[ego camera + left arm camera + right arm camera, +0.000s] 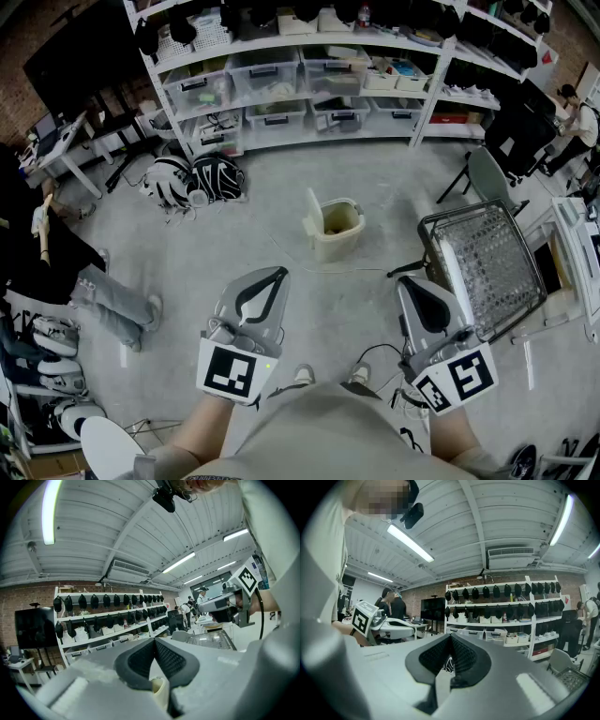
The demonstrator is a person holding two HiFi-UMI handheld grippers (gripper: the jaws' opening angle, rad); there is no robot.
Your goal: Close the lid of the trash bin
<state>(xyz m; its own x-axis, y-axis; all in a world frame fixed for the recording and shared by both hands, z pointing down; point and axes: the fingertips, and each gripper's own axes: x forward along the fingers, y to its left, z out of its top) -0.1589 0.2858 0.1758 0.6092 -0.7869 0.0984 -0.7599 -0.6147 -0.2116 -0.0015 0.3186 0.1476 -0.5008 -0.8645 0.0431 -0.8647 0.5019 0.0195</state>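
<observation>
One trash bin (337, 228) is present, standing on the concrete floor (187, 253) just above the centre of the head view, well ahead of both grippers and roughly in line between them. Its single lid (313, 217) stands upright at the bin's left edge, so the bin is open and its inside shows. Two grippers are in view, one in each lower half of the frame. The left gripper (277, 273) is held out low at lower centre-left, pointing up the frame and slightly to the right, toward the bin. Its jaws are pressed together at the tips with nothing between them, as the left gripper view confirms. The right gripper (406, 282) is at lower centre-right, pointing up the frame and slightly to the left. Its jaws are likewise closed tip to tip and empty. Neither gripper touches the bin or the lid. Each carries one marker cube, two in all: the left marker cube (230, 370) and the right marker cube (457, 377), both nearest the bottom edge, with a bare forearm running back from each. One chair with a perforated seat (483, 258) stands just right of the right gripper. Two black-and-white bags (192, 180) lie side by side on the floor at upper left. One white shelving unit (281, 42) holding clear storage boxes spans the top of the frame.
</observation>
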